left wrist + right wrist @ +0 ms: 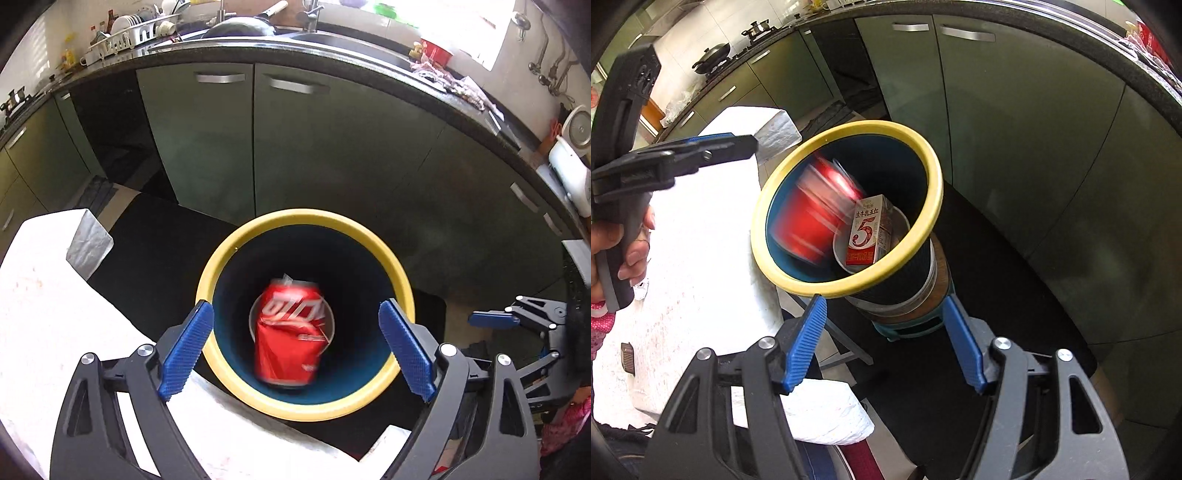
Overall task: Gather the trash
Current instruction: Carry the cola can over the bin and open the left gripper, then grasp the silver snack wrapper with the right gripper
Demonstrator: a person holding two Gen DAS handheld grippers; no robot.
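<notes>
Noted one red can (pixel 291 332), blurred, and one carton (pixel 866 232) inside one yellow-rimmed bin (pixel 214 273); left gripper (pixel 295 350) and right gripper (pixel 886 343) fingers spread, holding nothing.

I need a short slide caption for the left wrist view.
Open left gripper above the yellow-rimmed bin, a blurred red can inside.

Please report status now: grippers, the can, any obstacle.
Left gripper open, empty. Right gripper open, empty. Red can blurred inside yellow-rimmed bin. No obstacle visible.

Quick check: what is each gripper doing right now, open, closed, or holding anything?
Left gripper: open, empty; crushed red soda can blurred inside yellow-rimmed bin.
Right gripper: open, empty.
</notes>
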